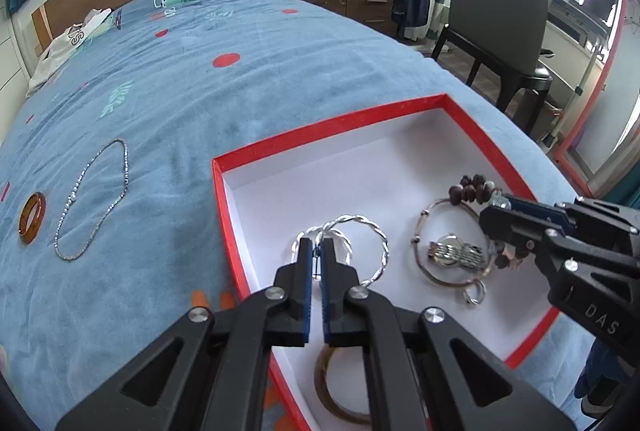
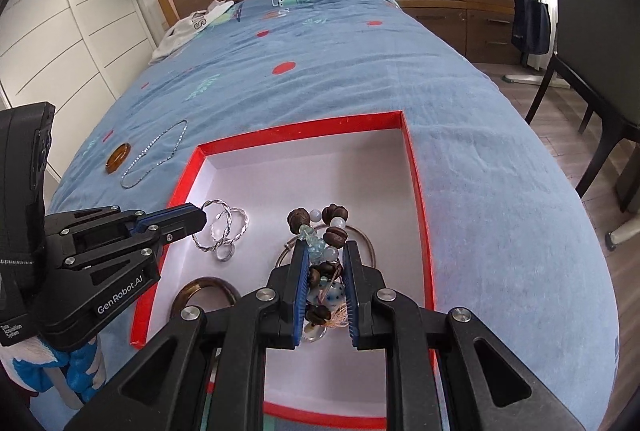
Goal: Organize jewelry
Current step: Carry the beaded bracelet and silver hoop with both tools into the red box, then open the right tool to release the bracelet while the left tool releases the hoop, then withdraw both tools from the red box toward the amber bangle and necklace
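Nearest: left claw (image 1: 315,251) clamped on twisted silver bangle (image 1: 360,227), right claw (image 2: 325,263) gripping bead bracelet (image 2: 320,231), both over red box (image 1: 280,147) on bed (image 1: 180,79). Already inside: brown bangle (image 1: 324,383) at 6 o'clock, wire bracelet (image 1: 424,215), watch (image 1: 452,251), small ring (image 1: 474,295). Left outside at 9 o'clock: chain necklace (image 1: 96,199), amber ring (image 1: 31,217). Roughly two-thirds done.

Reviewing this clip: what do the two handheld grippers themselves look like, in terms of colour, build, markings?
Both are matte black plastic with angular linkage arms joined by round silver pins, and blue ribbed pads line the fingers. The left gripper body reads "GenRobot.AI" in white, with smaller white lettering I can't fully read. The right gripper shows white "DAS" on its side. No cables are visible; something blue and white sits below the left unit.
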`<state>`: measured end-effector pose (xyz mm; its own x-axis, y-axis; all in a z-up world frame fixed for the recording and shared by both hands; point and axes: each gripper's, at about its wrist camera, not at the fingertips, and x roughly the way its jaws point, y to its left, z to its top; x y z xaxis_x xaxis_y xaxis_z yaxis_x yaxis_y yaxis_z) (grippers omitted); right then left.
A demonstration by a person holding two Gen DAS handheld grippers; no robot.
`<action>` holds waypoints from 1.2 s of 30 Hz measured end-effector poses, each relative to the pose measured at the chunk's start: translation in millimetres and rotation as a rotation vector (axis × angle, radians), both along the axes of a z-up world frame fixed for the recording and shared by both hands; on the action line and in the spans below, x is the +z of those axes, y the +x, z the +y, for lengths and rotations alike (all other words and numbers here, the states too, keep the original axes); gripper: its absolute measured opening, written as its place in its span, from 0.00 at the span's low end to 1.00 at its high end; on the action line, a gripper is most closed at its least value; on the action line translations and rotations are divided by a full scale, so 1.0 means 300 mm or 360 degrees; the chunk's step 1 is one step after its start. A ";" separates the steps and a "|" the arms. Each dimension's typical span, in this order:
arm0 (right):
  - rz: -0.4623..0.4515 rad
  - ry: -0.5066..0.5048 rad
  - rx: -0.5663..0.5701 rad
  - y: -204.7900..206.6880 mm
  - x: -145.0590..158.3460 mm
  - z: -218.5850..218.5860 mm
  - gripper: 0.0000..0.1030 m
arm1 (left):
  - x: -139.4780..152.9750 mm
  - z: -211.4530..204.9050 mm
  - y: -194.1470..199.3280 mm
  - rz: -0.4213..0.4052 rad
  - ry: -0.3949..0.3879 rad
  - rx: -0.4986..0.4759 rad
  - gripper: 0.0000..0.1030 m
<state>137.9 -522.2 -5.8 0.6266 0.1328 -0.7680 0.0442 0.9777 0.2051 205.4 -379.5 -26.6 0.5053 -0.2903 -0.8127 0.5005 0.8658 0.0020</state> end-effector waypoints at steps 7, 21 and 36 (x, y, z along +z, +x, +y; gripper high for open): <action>0.0112 -0.0050 0.0022 0.087 -0.047 -0.014 0.16 | -0.059 -0.011 0.045 0.0059 0.0036 0.0023 0.03; 0.0118 -0.0114 0.0038 0.072 -0.060 -0.006 0.21 | -0.081 -0.013 0.048 0.0096 0.0038 0.0015 0.15; 0.0011 -0.0123 -0.0054 -0.094 0.097 -0.031 0.48 | 0.123 0.039 -0.102 -0.0064 -0.0011 -0.0018 0.36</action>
<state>109.8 -531.6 23.4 0.6244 0.0517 -0.7794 0.0786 0.9886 0.1285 174.8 -367.8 10.3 0.5344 -0.3016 -0.7896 0.5098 0.8601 0.0165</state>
